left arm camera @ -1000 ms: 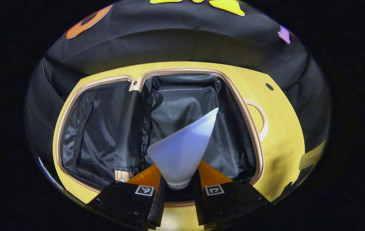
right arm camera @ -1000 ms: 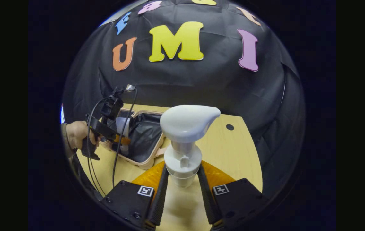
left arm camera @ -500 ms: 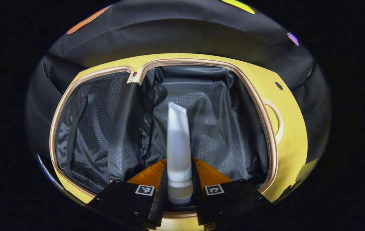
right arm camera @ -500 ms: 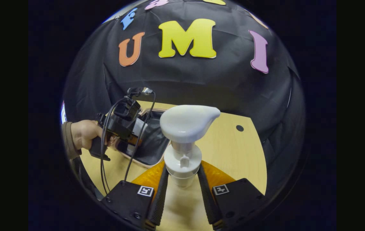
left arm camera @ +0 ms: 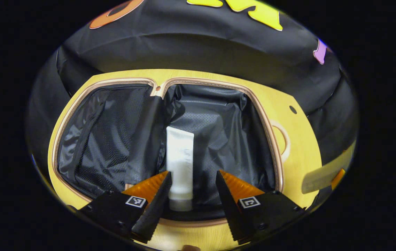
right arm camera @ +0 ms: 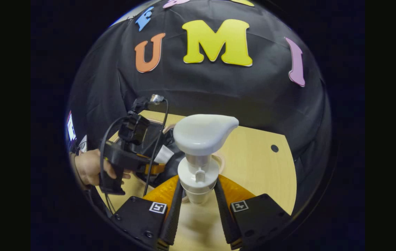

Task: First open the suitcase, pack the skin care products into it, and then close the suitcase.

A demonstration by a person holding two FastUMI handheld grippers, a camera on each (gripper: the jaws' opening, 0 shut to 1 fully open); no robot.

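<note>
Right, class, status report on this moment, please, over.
Left gripper open, white plastic tube lying in open black-lined suitcase. Right gripper shut on white pump bottle. Nothing blocking.

The left gripper hangs over the near edge of the open suitcase, tilted down into it, its jaws spread wide and pressing on nothing. In the right gripper view a hand grips its handle from the left. The right gripper sits level, off the suitcase's right side, jaws clamped on the neck of a pump bottle.
</note>
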